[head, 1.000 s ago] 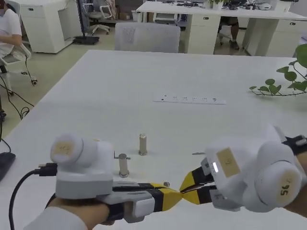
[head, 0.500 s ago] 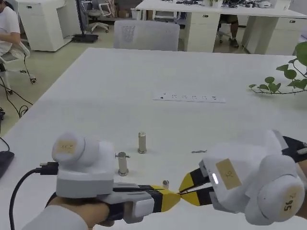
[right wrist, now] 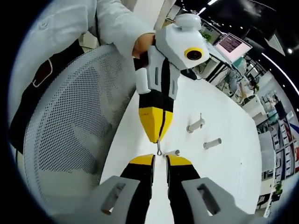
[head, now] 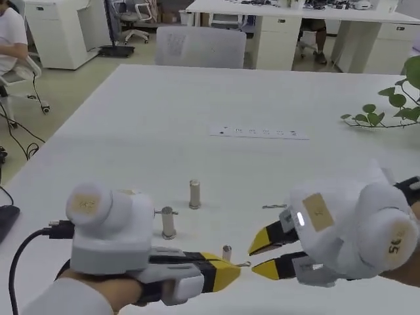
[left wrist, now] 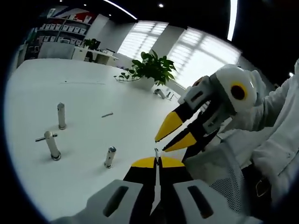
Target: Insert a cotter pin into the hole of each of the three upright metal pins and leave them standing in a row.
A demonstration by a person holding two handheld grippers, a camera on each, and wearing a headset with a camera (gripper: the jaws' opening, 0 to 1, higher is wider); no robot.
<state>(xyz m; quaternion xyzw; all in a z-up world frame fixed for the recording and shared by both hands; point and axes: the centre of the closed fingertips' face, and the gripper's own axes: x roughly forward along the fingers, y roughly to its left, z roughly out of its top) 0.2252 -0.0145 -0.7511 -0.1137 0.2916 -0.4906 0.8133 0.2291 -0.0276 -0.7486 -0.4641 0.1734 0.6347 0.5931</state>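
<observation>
Gripping cotter pin [left wrist: 156, 152], seemingly: left tongs [left wrist: 157, 161]

Left gripper [head: 230, 272]: rounded white housing with a tan square label on top, grey body, black jaws tipped in yellow. A black cable [head: 49, 231] is plugged into its side, at the lower left of the head view.

Right gripper [head: 256, 259]: matching white housing and tan label, with a small lit white indicator [head: 302, 220] and dark printed digits at the far right, illegible.

Sleeve [head: 65, 303]: white, at the lower left.
</observation>
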